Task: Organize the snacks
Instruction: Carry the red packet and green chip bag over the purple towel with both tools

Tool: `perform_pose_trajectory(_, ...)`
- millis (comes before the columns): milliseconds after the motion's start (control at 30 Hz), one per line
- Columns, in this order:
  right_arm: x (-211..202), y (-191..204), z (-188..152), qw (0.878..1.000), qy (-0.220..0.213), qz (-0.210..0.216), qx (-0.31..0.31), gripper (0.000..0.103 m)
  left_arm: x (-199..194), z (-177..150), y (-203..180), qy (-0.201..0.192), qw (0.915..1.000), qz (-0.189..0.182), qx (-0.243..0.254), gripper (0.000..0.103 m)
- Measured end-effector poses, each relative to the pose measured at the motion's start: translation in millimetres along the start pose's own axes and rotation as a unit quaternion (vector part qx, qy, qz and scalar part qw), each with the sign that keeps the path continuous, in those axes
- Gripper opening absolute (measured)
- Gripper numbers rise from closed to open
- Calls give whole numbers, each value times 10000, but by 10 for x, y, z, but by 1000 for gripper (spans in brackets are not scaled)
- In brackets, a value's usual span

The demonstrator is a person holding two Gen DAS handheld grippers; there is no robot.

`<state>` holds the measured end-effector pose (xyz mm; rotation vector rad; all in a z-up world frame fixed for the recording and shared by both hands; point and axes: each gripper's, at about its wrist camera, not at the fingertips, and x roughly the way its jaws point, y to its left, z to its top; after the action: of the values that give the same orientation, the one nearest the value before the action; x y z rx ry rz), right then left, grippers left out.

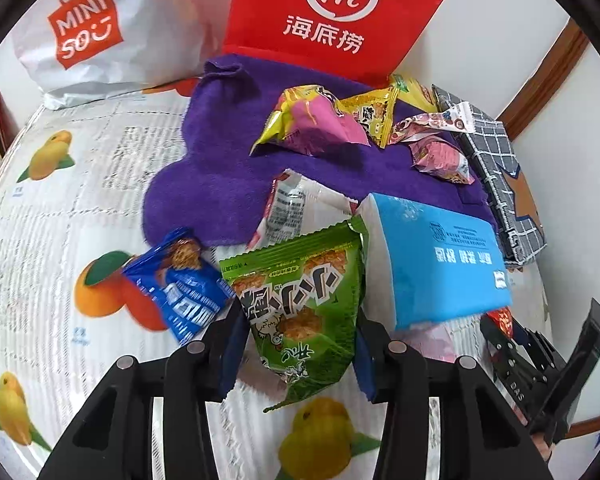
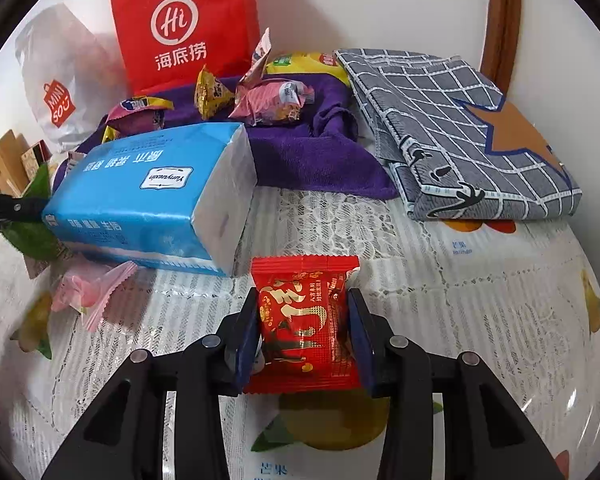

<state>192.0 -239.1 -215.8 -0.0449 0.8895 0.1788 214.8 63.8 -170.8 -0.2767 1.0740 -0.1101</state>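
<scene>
My left tongs (image 1: 300, 344) are pinched on the green packet (image 1: 304, 308), pads against its two side edges, its lower tail hanging toward six o'clock over the worktop (image 1: 60, 220). My right tongs (image 2: 304, 336) hold the red packet (image 2: 306, 320) the same way, squeezed across its width just above the worktop, with the tissue pack (image 2: 152, 196) at ten o'clock from it.

Both packets look light, puffed with air and made of glossy film, so I judge them slippery and easy to crush. The contents are probably brittle, so a firm pinch could break them. The crimped seams at top and bottom are the stiffest parts; gripping near a seam, or across the flatter edges as now, should hold better than squeezing the bulging middle, which would let the film slide.

The blue packet (image 1: 180, 284) lies touching the green one at nine o'clock, partly on the purple cloth (image 1: 228, 152). More wrapped snacks (image 1: 320, 120) sit heaped on that cloth toward twelve, in front of the red bag (image 1: 340, 16), with the white bag (image 1: 100, 28) at eleven. The folded checked cloth (image 2: 460, 128) lies at one o'clock from the right tongs. A pink wrapper (image 2: 92, 292) lies at nine o'clock from the red packet.
</scene>
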Motion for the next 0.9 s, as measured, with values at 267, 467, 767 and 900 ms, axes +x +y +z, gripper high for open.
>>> perform_pose_trajectory(267, -291, -46, 33, 9991, 3, 290, 320, 41, -283, -155, -57, -51, 9998, -160, 49, 44)
perform_pose_trajectory(467, -632, 32, 74, 9994, -207, 252, 141, 41, -461, -247, -255, -207, 9992, -247, 247, 44)
perform_pose_trajectory(767, -1047, 157, 272, 9981, -529, 314, -30, 41, -722, -201, -527, -482, 9972, -317, 468, 44)
perform_pose_trajectory(900, -1121, 216, 374, 9977, -599, 318, -88, 41, -809, -159, -612, -571, 9962, -359, 543, 44)
